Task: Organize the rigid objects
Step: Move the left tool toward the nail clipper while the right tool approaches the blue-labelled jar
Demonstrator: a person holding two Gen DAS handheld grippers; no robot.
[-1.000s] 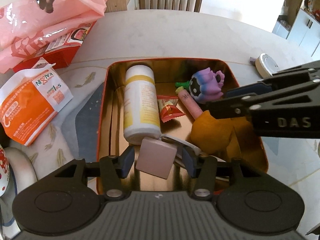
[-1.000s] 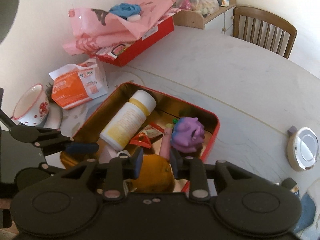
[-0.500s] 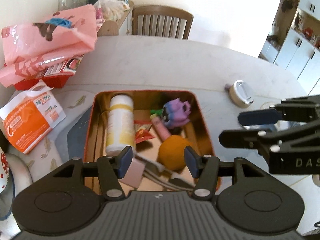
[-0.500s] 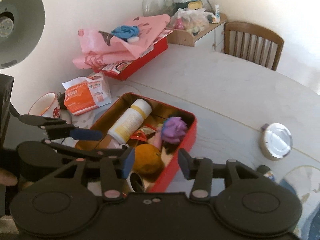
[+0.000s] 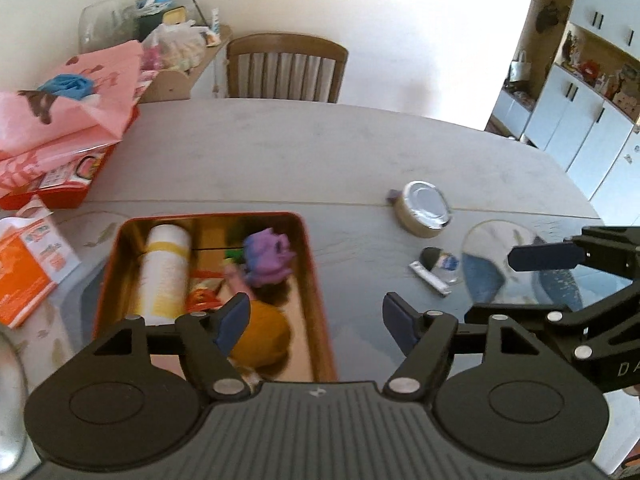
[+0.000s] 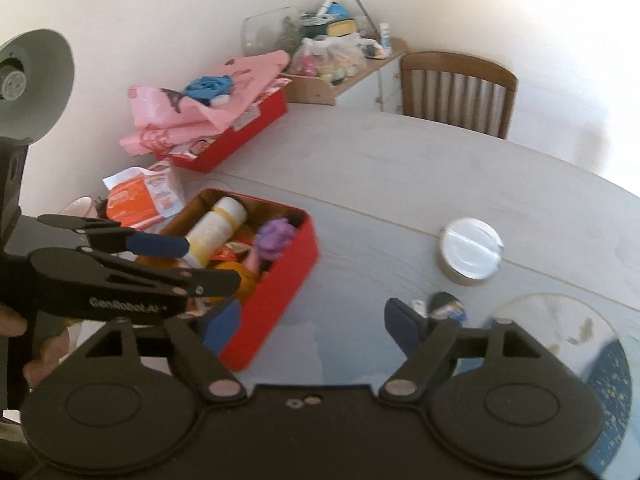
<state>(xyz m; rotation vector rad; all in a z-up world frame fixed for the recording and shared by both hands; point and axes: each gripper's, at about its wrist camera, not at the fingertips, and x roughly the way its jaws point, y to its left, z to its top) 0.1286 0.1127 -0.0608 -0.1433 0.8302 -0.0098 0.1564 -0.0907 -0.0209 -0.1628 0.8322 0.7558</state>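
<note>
Looking at what could go sideways here: both grippers are empty, fingers opening wide with nothing between them. The left gripper (image 5: pixel 316 318) hangs over the near right corner of the red tin (image 5: pixel 320 320), and the right gripper (image 6: pixel 312 326) sits just beside the tin's near corner. My guess is the risk is mostly clumsy stuff: the two grippers are close together, so reaching across for the next item could knock one into the other, or a finger could catch the tin's rim and shove the whole thing across the smooth tabletop (image 5: pixel 280 152).

Inside the tin it's already crowded. Nearest is an orange ball-ish thing (image 5: pixel 264 328), then a small red wrapper (image 5: pixel 202 298), a white and yellow bottle (image 5: pixel 166 268) lying on its side along the left wall, and a purple toy (image 5: pixel 268 254) toward the far end with something pink tucked beside it. The bottle is round, so I reckon it could roll if anything gets dropped against it, and the purple toy sits high enough that more stuff may not fit flat.

Still loose on the tabletop to the right of the tin: a couple of small items (image 5: pixel 434 266), too blurry to name, next to a clear round mat (image 5: pixel 480 240), and farther off a round silver-topped tin (image 5: pixel 424 210). Those small ones look fiddly to pinch and could skid away.
</note>
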